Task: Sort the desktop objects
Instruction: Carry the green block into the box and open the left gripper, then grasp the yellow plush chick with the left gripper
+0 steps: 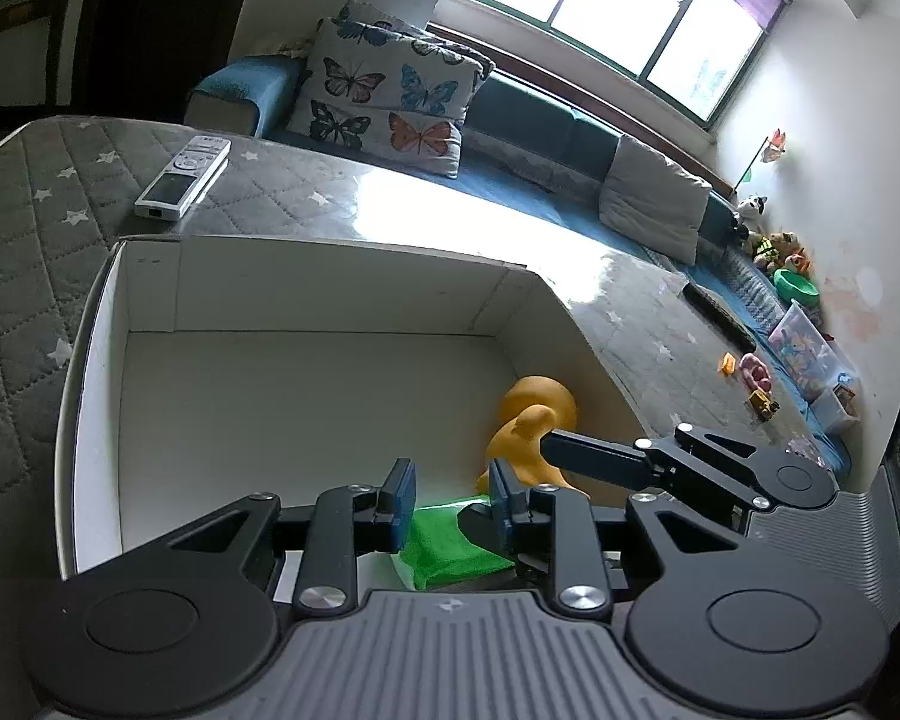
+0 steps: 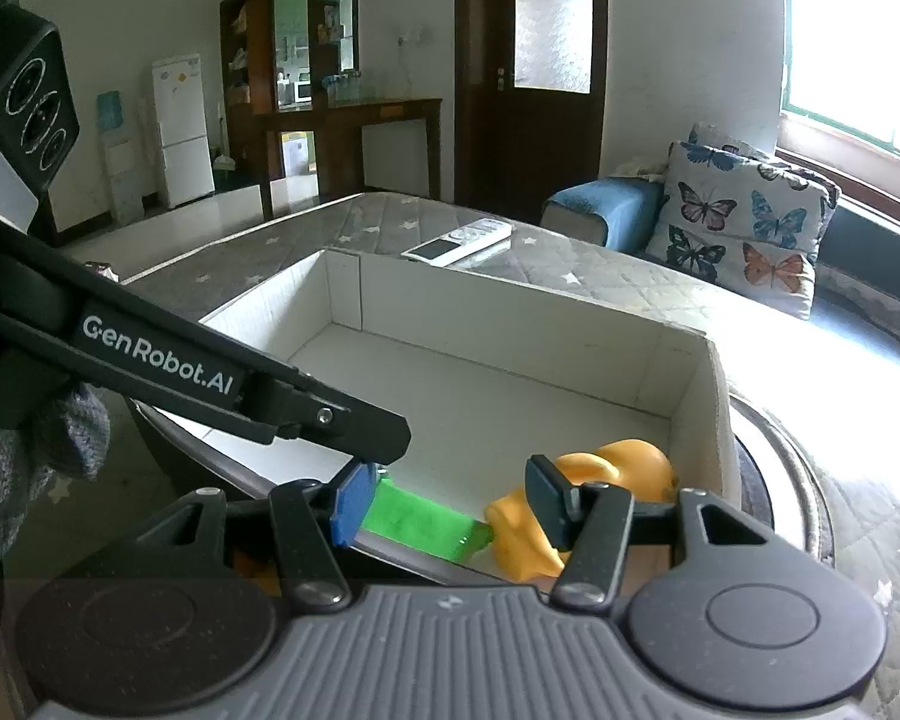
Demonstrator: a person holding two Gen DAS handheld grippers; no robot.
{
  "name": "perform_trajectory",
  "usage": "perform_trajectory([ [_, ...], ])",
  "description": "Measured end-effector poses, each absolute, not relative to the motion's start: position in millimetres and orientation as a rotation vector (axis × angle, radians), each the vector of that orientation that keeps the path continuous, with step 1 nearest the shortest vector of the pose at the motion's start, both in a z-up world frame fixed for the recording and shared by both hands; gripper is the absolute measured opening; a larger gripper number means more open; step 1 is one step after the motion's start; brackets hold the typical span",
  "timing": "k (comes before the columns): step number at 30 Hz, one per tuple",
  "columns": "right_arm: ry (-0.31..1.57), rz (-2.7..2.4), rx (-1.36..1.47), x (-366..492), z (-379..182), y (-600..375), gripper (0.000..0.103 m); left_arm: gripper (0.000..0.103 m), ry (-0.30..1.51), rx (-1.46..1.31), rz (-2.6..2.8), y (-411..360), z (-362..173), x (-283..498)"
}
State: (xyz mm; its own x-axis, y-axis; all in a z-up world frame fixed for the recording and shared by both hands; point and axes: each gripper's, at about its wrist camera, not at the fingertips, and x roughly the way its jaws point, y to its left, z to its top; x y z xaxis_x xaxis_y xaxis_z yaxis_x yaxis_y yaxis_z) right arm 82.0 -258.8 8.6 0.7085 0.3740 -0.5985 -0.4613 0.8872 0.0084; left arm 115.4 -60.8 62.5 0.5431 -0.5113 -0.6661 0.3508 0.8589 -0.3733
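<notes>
Grey quilted cloth with little stars (image 1: 24,252) covers your table. Close to you, your left gripper (image 1: 445,501) has its fingers apart over the green packet (image 1: 450,546), not squeezing it. Your right gripper (image 2: 444,504) is spread wide too. Both toys lie inside the white box (image 1: 330,282), the yellow duck (image 1: 531,420) just behind the packet. Farther back rests a white remote (image 1: 183,177).

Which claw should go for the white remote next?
Right, probably: the right claw is wide open, empty, with the remote straight ahead past the box; the left claw straddles the green packet.
</notes>
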Motion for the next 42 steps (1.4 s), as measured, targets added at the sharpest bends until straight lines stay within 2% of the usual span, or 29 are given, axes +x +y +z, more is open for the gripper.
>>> perform_trajectory([
  [10, 0.589, 0.448, -0.149, 62, 18, -266, 0.057, 0.030, 0.821, -0.201, -0.525, -64, 71, 98],
  [12, 0.581, 0.444, -0.149, 58, 19, -268, 0.064, 0.030, 0.819, -0.190, -0.522, -66, 71, 94],
  [22, 0.552, 0.398, -0.136, 36, 24, -288, 0.065, 0.030, 0.824, -0.177, -0.523, -72, 71, 79],
  [26, 0.539, 0.380, -0.127, 24, 26, -298, 0.071, 0.030, 0.815, -0.160, -0.527, -76, 72, 71],
  [42, 0.572, 0.333, -0.099, -6, 9, -317, 0.072, 0.030, 0.815, -0.113, -0.575, -93, 68, 48],
])
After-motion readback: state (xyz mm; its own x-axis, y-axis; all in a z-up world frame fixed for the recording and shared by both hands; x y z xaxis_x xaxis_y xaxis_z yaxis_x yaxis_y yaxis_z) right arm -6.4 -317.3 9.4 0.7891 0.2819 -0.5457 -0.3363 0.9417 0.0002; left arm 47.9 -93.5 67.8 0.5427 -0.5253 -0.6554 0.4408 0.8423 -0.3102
